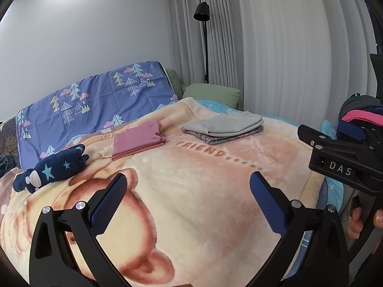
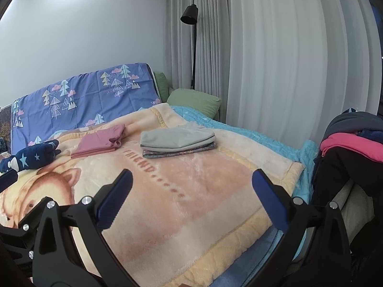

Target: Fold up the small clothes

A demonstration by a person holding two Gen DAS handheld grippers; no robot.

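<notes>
A folded pink garment (image 1: 138, 138) (image 2: 99, 141) lies on the cream blanket (image 1: 191, 179) (image 2: 191, 191). To its right is a stack with a folded grey garment (image 1: 225, 124) (image 2: 176, 136) on a folded patterned one (image 1: 215, 137) (image 2: 179, 152). A pile of unfolded clothes, pink and dark (image 1: 359, 117) (image 2: 354, 146), sits at the far right off the bed. My left gripper (image 1: 188, 184) is open and empty above the blanket. My right gripper (image 2: 192, 180) is open and empty; it also shows in the left wrist view (image 1: 347, 148) near the pile.
A navy star-patterned plush (image 1: 50, 169) (image 2: 31, 159) lies at the left. A purple tree-print quilt (image 1: 95, 100) and green pillows (image 1: 213, 93) are at the bed's head. A black floor lamp (image 1: 203, 24) stands before grey curtains (image 1: 287, 47).
</notes>
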